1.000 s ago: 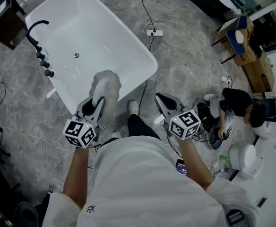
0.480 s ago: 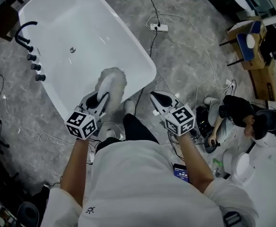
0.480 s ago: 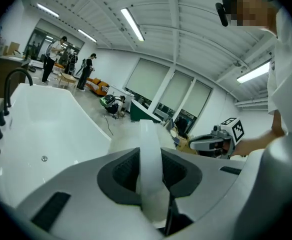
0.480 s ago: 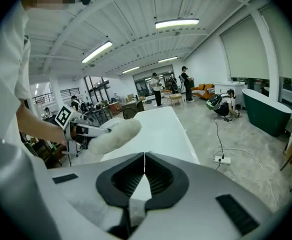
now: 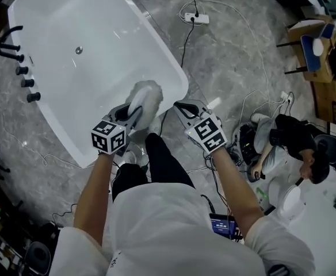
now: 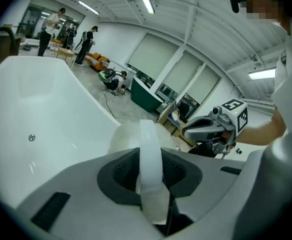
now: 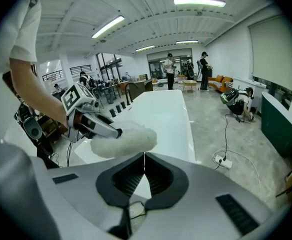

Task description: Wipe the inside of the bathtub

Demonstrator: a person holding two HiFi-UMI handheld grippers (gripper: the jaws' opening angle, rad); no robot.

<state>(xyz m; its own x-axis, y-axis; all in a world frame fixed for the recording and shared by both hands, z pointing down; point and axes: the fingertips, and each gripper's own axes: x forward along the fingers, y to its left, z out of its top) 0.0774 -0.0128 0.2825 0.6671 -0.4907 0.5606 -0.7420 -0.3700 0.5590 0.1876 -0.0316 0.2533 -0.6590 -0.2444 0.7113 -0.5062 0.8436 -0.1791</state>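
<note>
Left tongs [image 5: 132, 114]: clenched on the flat white handle of the fluffy wiper.
Right tongs [image 5: 182, 107]: tips pressed together on nothing, just right of the wiper.
Bathtub [image 5: 87, 27]: white, on the grey marbled floor [image 5: 243, 56], reaching far and left.
Fluffy wiper [image 5: 148, 96]: over the bathtub's near right end, at the rim.
Faucet [image 5: 7, 39]: black, at the bathtub's left side.
Power strip [image 5: 197, 18]: white, on the floor beyond the bathtub's right edge.
</note>
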